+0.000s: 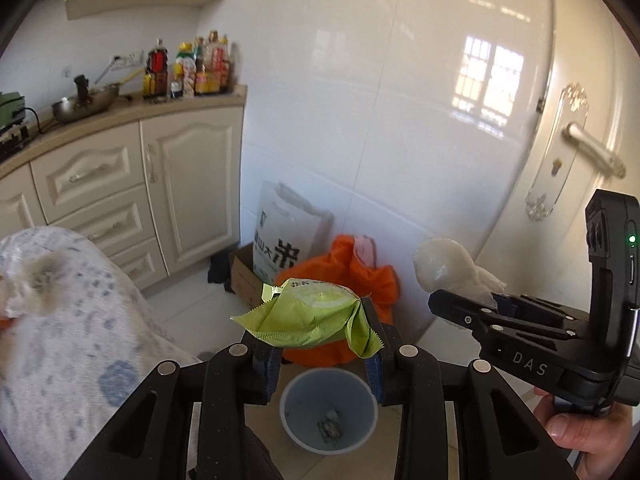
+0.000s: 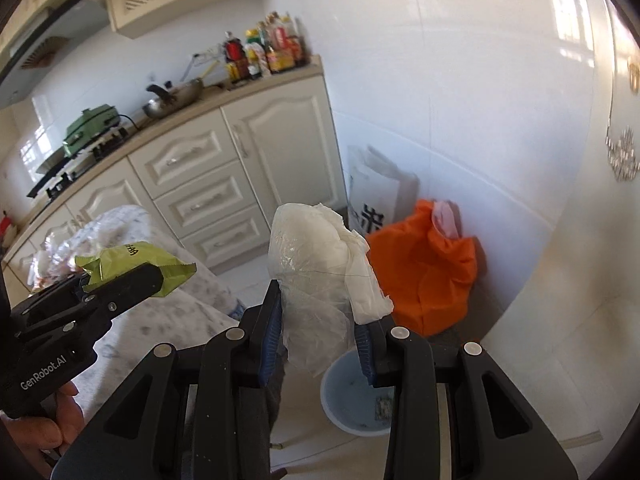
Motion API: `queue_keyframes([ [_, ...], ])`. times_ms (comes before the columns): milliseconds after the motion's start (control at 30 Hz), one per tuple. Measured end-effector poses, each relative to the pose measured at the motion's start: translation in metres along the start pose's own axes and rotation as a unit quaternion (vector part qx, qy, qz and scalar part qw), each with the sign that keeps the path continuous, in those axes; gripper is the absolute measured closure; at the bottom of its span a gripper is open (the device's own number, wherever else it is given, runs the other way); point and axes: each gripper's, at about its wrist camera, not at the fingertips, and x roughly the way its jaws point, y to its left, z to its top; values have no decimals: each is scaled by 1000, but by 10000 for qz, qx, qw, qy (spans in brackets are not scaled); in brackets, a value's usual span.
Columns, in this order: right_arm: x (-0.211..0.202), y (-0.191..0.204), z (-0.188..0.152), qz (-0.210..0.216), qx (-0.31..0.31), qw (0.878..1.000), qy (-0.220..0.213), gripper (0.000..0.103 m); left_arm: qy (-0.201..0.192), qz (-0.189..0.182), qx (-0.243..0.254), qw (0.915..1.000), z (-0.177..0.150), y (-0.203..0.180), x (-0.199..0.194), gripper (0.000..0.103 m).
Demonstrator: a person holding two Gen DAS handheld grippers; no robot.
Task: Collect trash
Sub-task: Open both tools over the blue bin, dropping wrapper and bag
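My left gripper (image 1: 320, 344) is shut on a crumpled green snack wrapper (image 1: 304, 316), held in the air above a pale blue waste bin (image 1: 296, 432) on the floor. Bits of trash lie at the bin's bottom. My right gripper (image 2: 320, 332) is shut on a wad of clear plastic and white tissue (image 2: 320, 264), also raised near the bin (image 2: 340, 404). In the left wrist view the right gripper (image 1: 460, 300) hangs at the right with the white wad (image 1: 444, 264). The right wrist view shows the left gripper (image 2: 132, 280) at the left with the green wrapper (image 2: 140, 260).
An orange bag (image 1: 360, 276) and a white rice sack (image 1: 280, 236) stand against the tiled wall behind the bin. Cream cabinets (image 1: 192, 184) carry a counter with bottles and a wok. A table with a blue-flowered cloth (image 1: 72, 320) lies left. A white door (image 1: 580, 140) is at the right.
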Motion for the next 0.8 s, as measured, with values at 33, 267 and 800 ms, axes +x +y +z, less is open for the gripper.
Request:
queue_keyframes([
  [33, 8, -8, -3, -23, 71, 9999, 83, 70, 118, -14, -26, 9999, -1, -1, 12, 72],
  [267, 59, -50, -30, -152, 479, 9967, 630, 70, 897, -224, -155, 9956, 2, -24, 102, 71],
  [800, 158, -110, -78, -245, 1193, 9807, 1532, 45, 1899, 130, -208, 9815, -5, -37, 262, 30],
])
